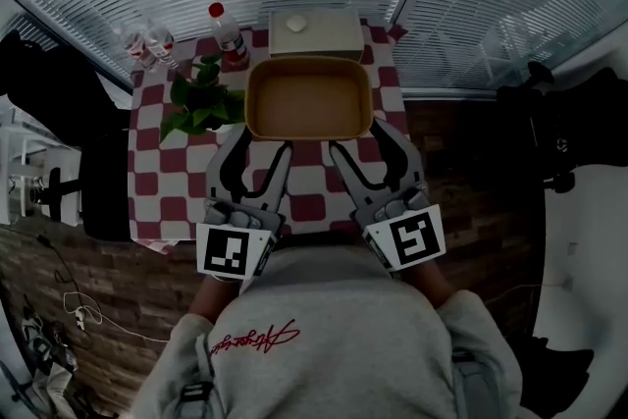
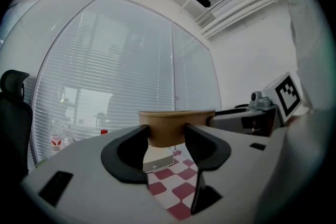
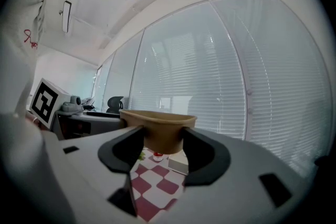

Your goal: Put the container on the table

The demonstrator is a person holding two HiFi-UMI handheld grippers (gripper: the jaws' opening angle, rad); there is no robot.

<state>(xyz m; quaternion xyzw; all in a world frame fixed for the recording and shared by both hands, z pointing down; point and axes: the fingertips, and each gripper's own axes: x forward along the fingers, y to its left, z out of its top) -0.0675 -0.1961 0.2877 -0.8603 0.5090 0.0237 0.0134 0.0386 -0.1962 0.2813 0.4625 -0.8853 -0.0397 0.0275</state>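
**A:** Both tongs are clamped on the tan rectangular paper container [image 1: 309, 98]. The left gripper [image 1: 260, 144] and the right gripper [image 1: 361, 142] each grip its near side. It sits at their twelve o'clock, held above the red-and-white checked table [image 1: 157, 182].

**B:** Open side up, long axis running nine to three. I'd lower both ends together and keep it level. Aim for the bare cloth at six o'clock of the white box [image 1: 316, 32], clear of the green potted plant [image 1: 201, 98] at nine.

**A:** And let go only once the base sits flat.
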